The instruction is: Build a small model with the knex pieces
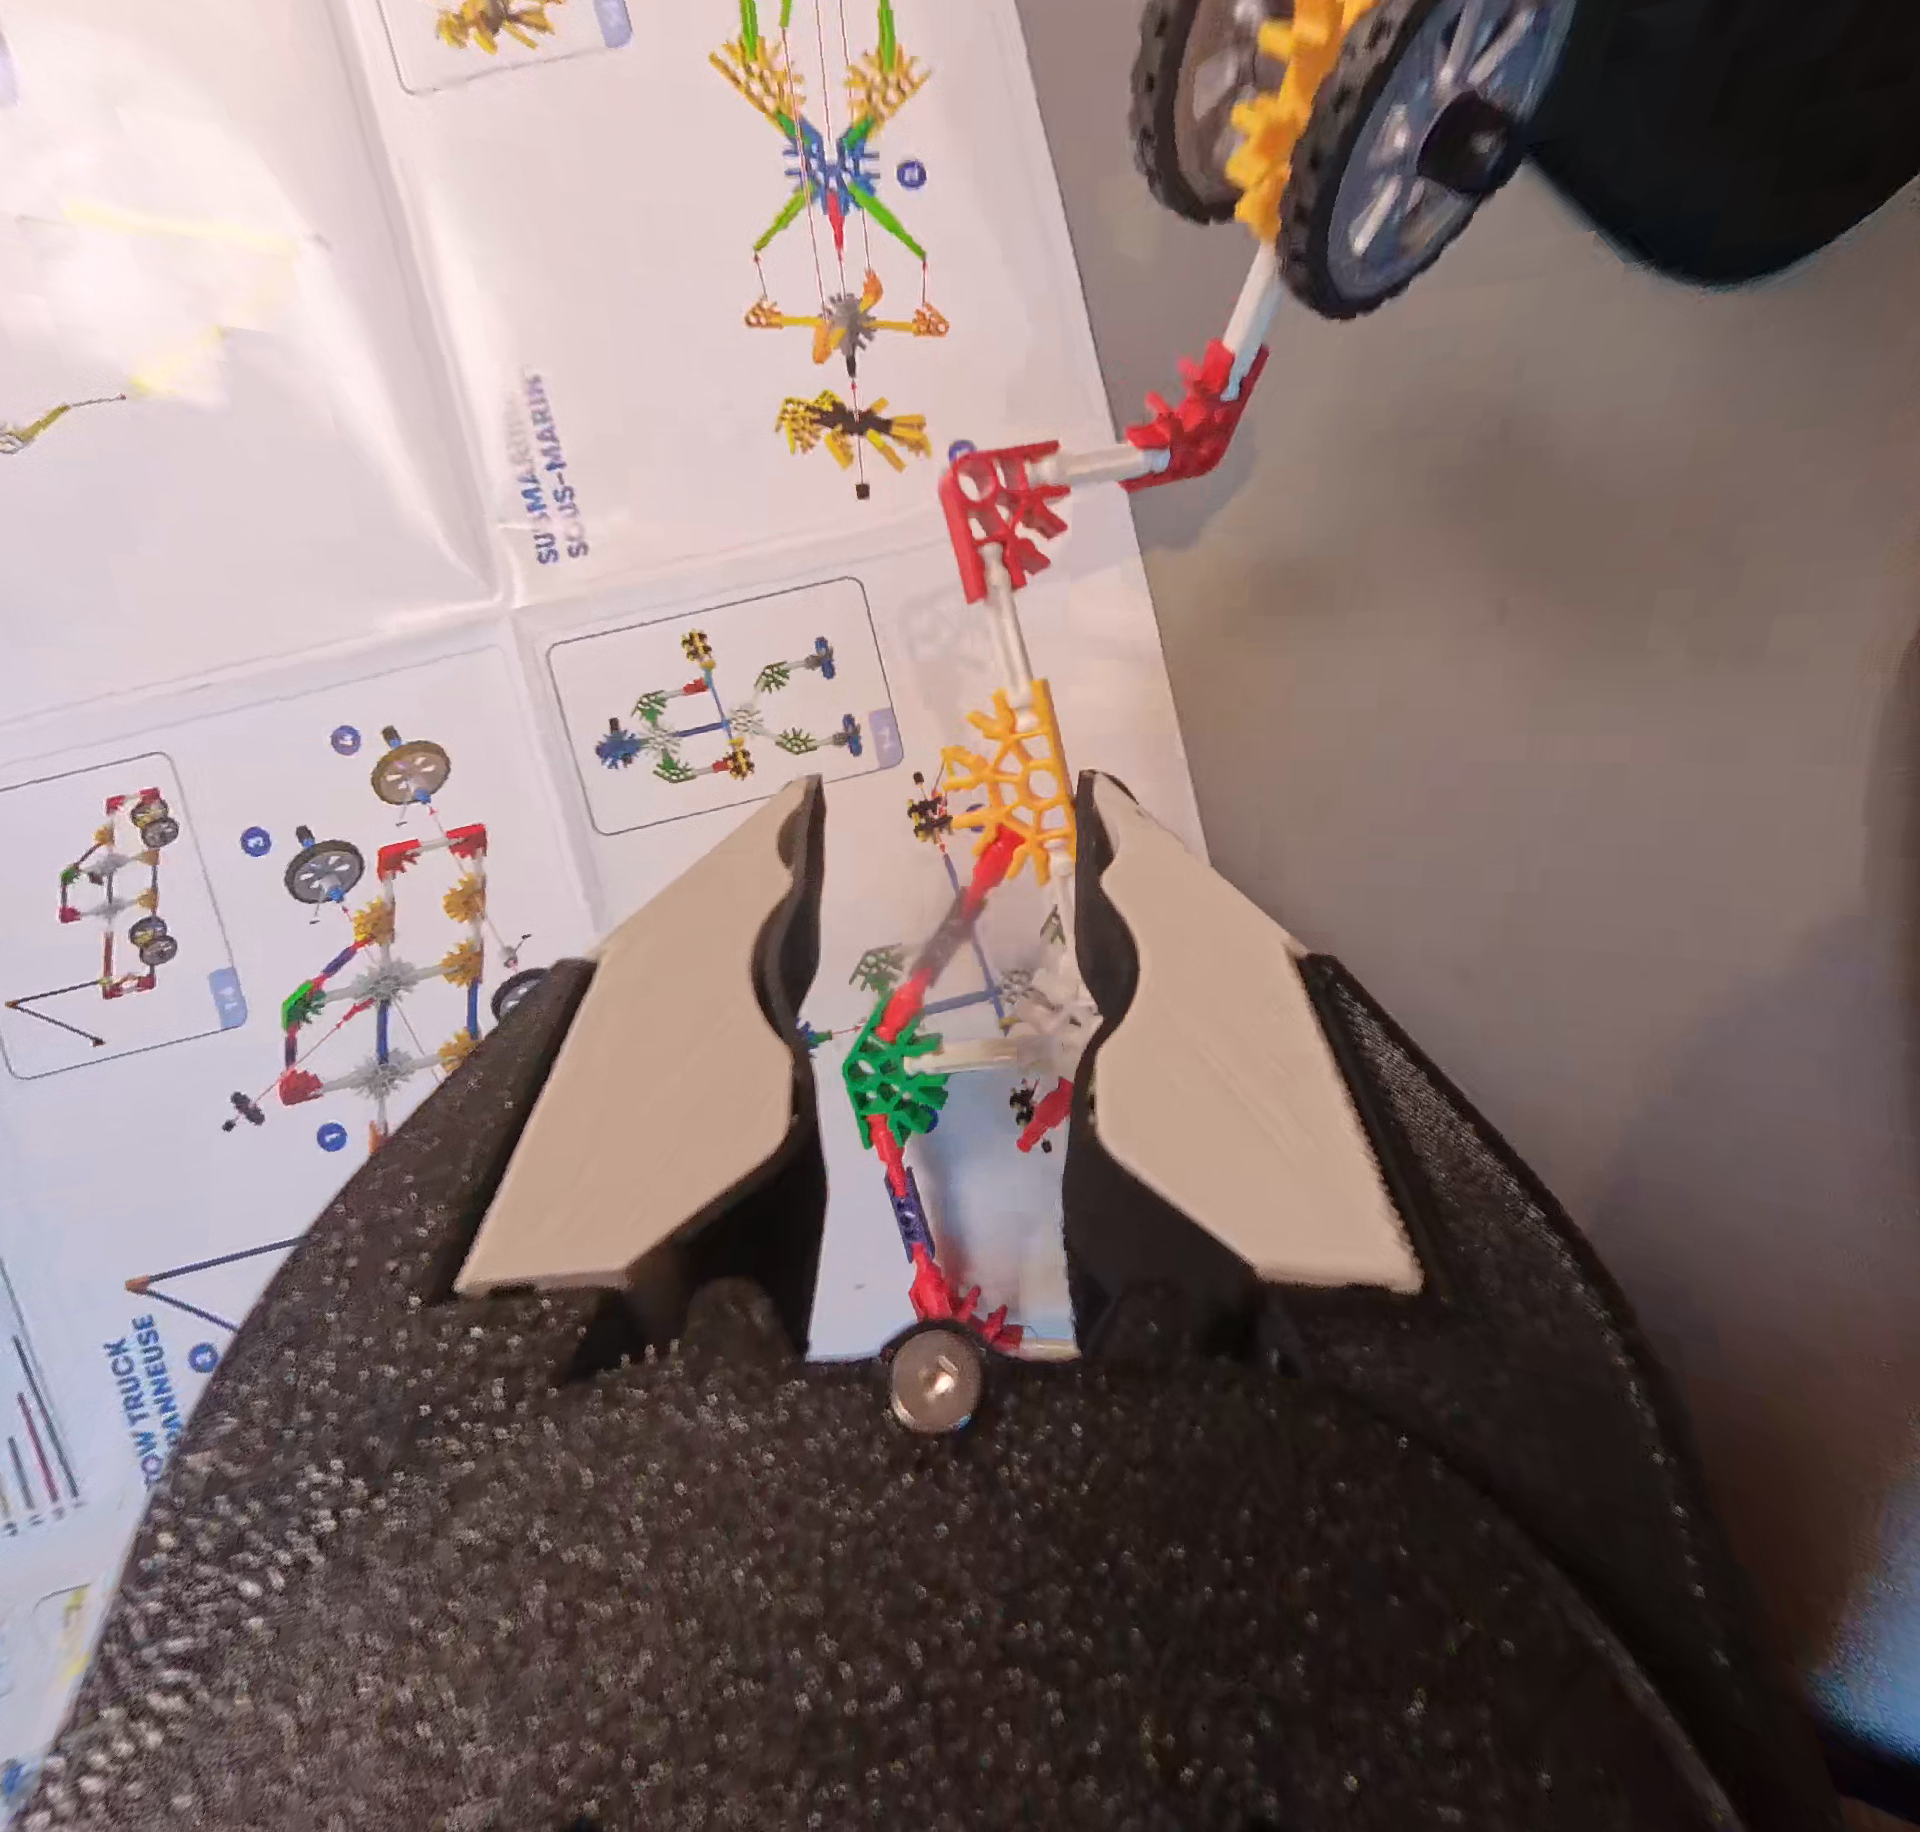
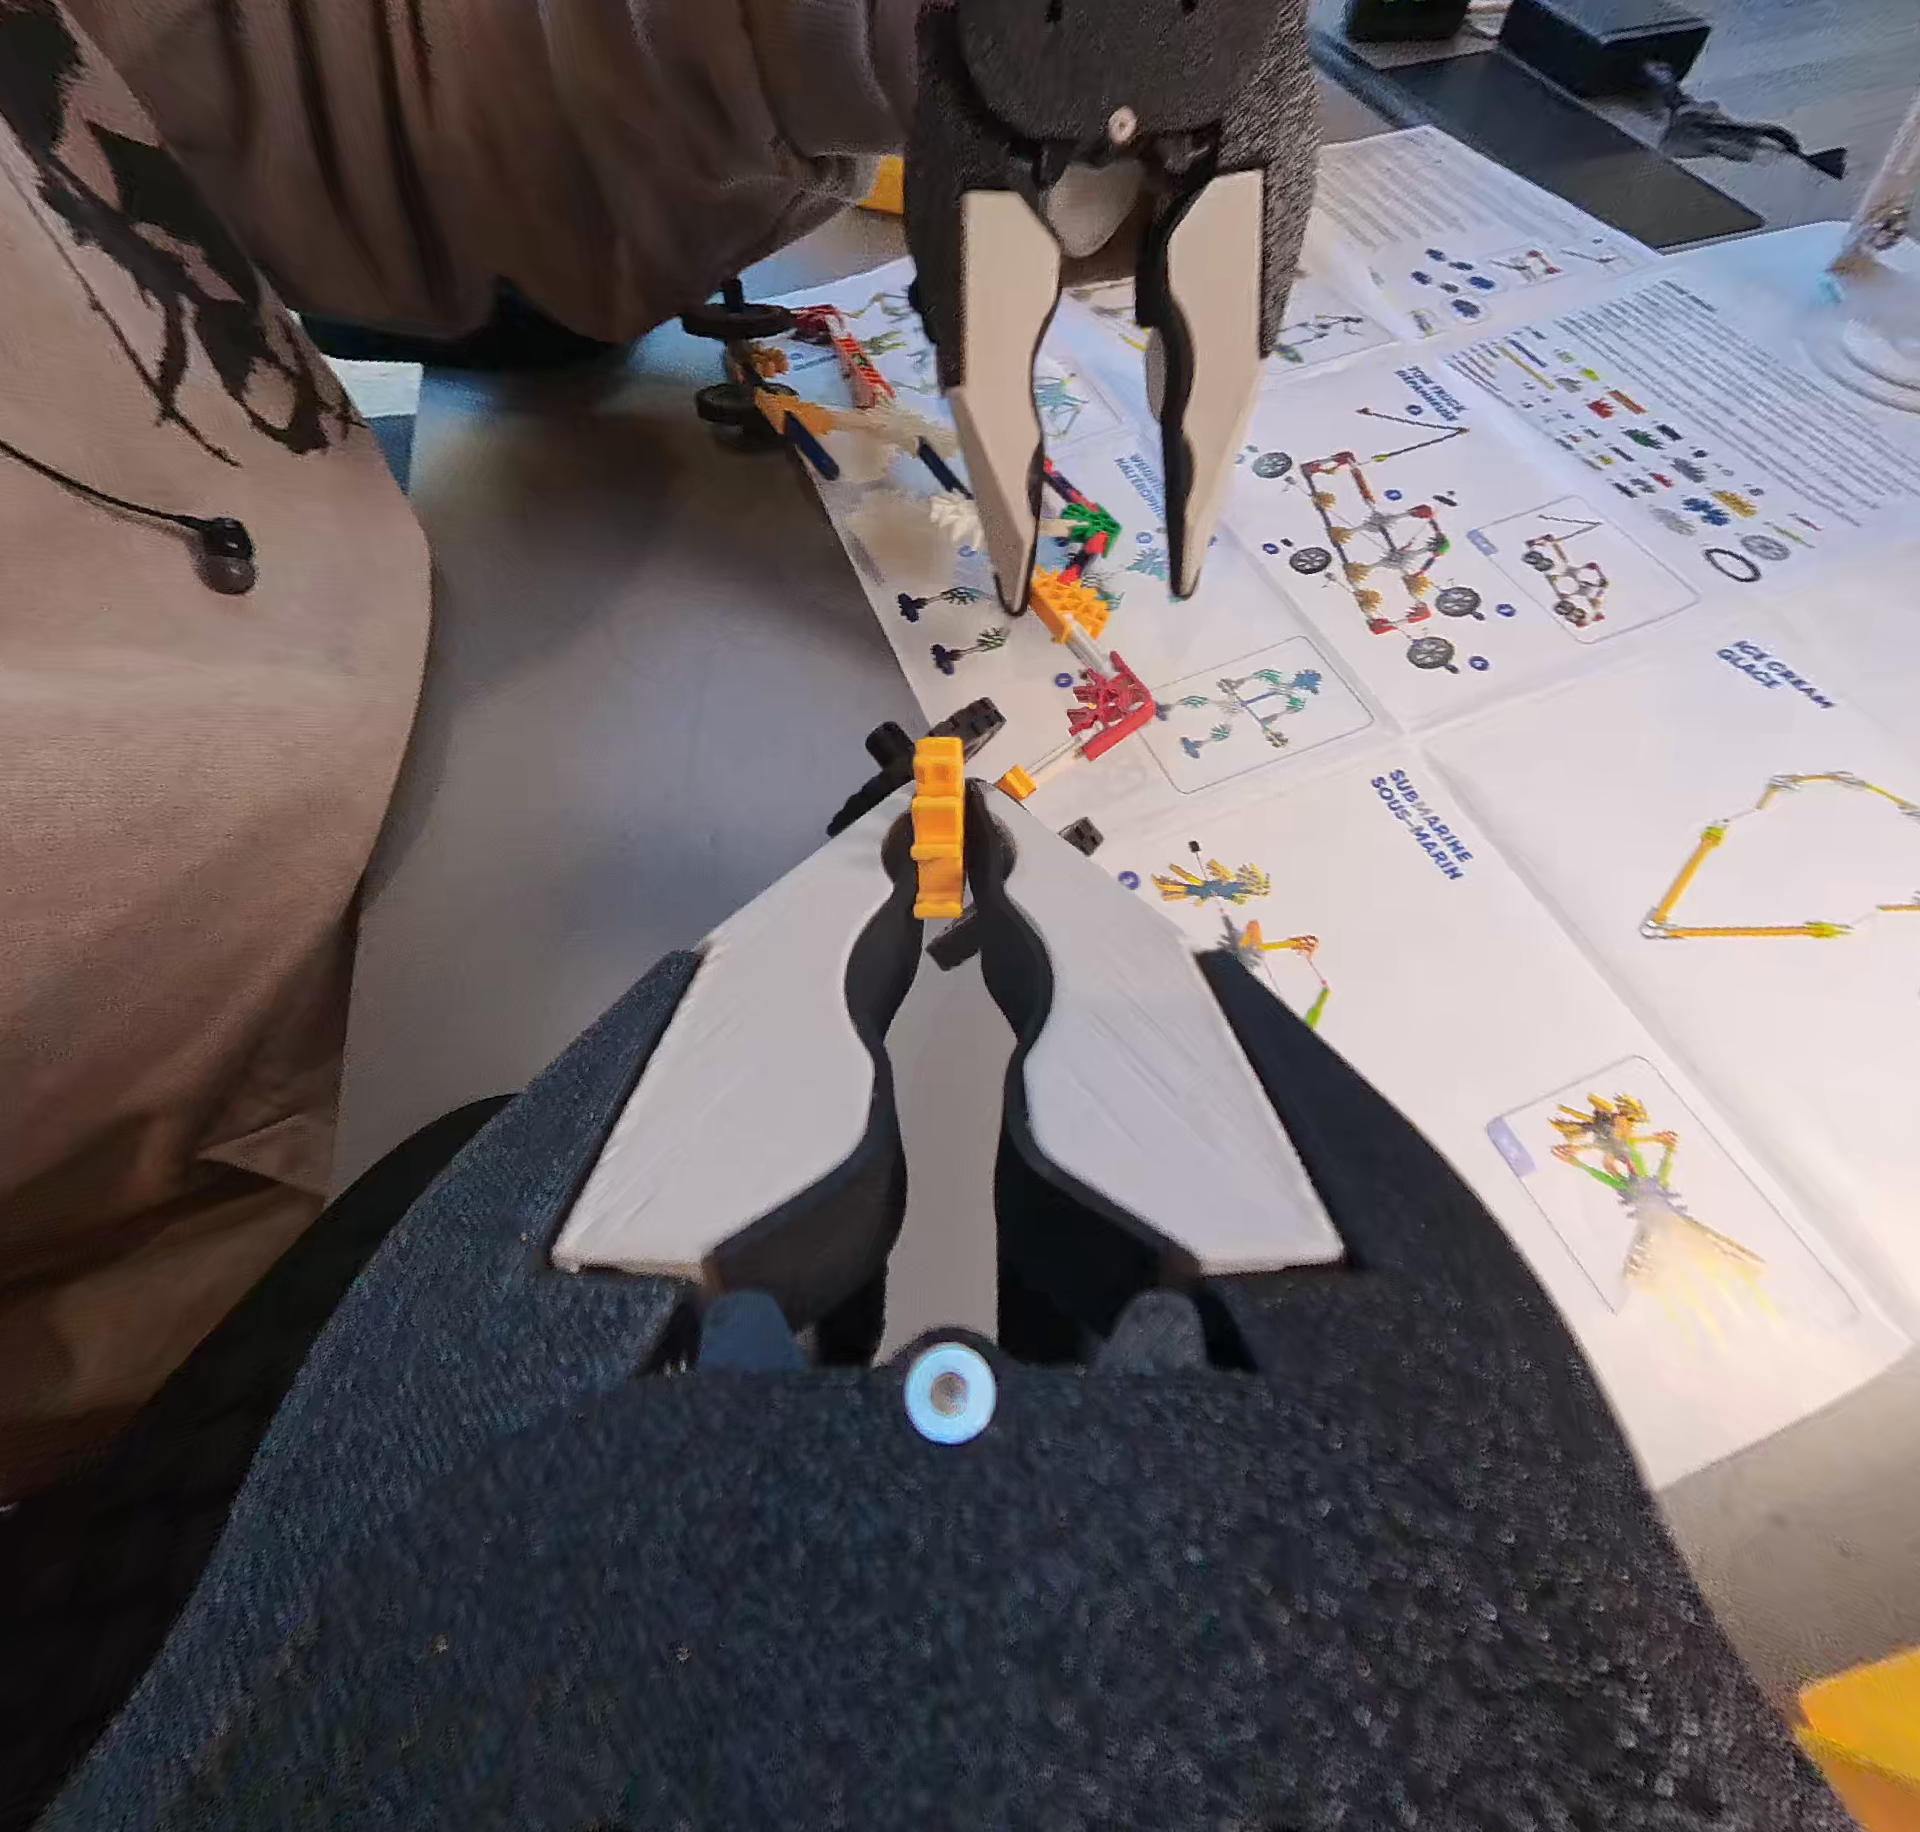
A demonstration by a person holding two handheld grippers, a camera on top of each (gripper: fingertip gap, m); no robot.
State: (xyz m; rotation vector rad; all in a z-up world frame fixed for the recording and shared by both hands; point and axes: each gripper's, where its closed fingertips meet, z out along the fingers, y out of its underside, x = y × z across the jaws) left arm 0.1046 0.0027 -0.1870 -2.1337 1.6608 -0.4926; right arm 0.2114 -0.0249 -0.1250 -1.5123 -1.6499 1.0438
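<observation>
Two grippers, one toy chain: your left gripper point(image 1: 948, 795) is spread wide over the instruction sheet point(image 1: 644, 494), the yellow connector point(image 1: 1013, 774) just touching its right finger, the green connector point(image 1: 891, 1081) between the fingers. Your right gripper point(image 2: 940, 826) pinches the yellow gear point(image 2: 937, 842), wheels point(image 1: 1403, 109) on both sides, off the grey counter point(image 2: 623, 743). Red connectors point(image 1: 1003, 515) link the ends.

Dark speckled gripper point(image 1: 951, 795) bodies, pale fingers point(image 1: 665, 1055), 1 silver screw point(image 1: 932, 1385) each.
</observation>
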